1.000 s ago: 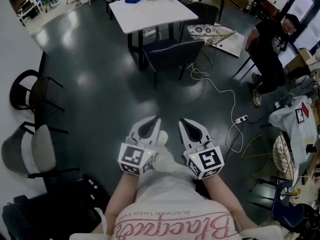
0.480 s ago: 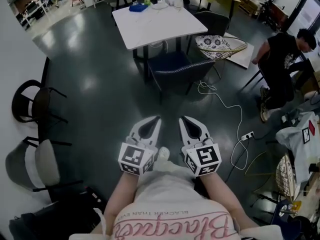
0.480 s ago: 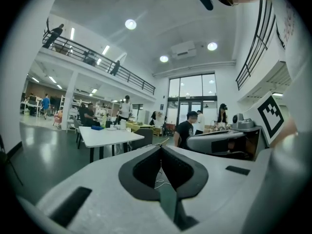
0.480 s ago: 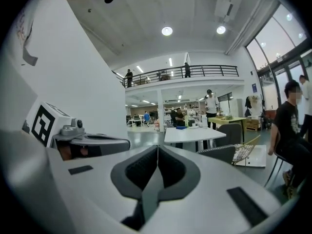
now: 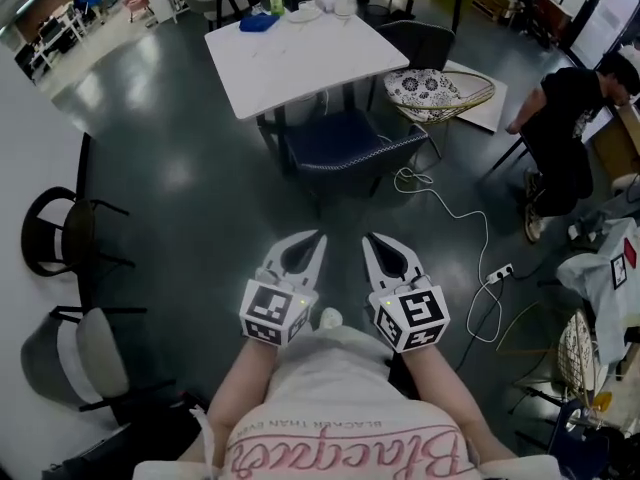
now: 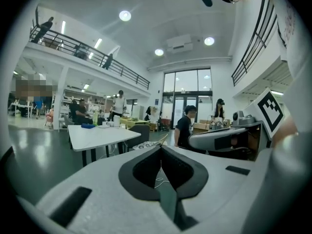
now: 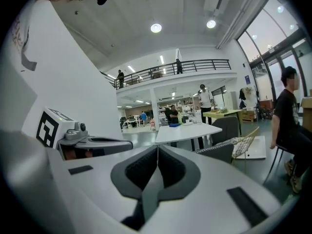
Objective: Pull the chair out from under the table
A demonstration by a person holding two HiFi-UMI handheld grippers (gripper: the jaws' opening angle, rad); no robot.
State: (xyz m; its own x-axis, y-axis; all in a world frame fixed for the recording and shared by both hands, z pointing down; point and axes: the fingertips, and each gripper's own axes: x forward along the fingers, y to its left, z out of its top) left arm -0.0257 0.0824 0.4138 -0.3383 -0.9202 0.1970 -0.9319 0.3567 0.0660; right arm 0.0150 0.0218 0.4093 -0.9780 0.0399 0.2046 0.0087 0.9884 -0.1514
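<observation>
A dark blue chair (image 5: 345,143) stands tucked against the near side of a white table (image 5: 300,53), at the top middle of the head view. My left gripper (image 5: 305,243) and right gripper (image 5: 385,246) are held side by side in front of my body, a good stretch of floor short of the chair, both pointing at it. Each is shut with nothing between its fingers. In the left gripper view the table (image 6: 97,135) shows beyond the closed left gripper (image 6: 161,147). In the right gripper view the chair's back (image 7: 219,152) sits right of the closed right gripper (image 7: 157,150).
A wicker chair with a patterned cushion (image 5: 435,88) stands right of the table. A white cable (image 5: 465,228) runs over the floor to a power strip (image 5: 500,271). A seated person in black (image 5: 565,118) is at right. Black chairs (image 5: 60,228) and a grey chair (image 5: 80,358) line the left wall.
The table and chair have come nearer and lower in the head view as I walk towards them. Both grippers stay shut and side by side.
</observation>
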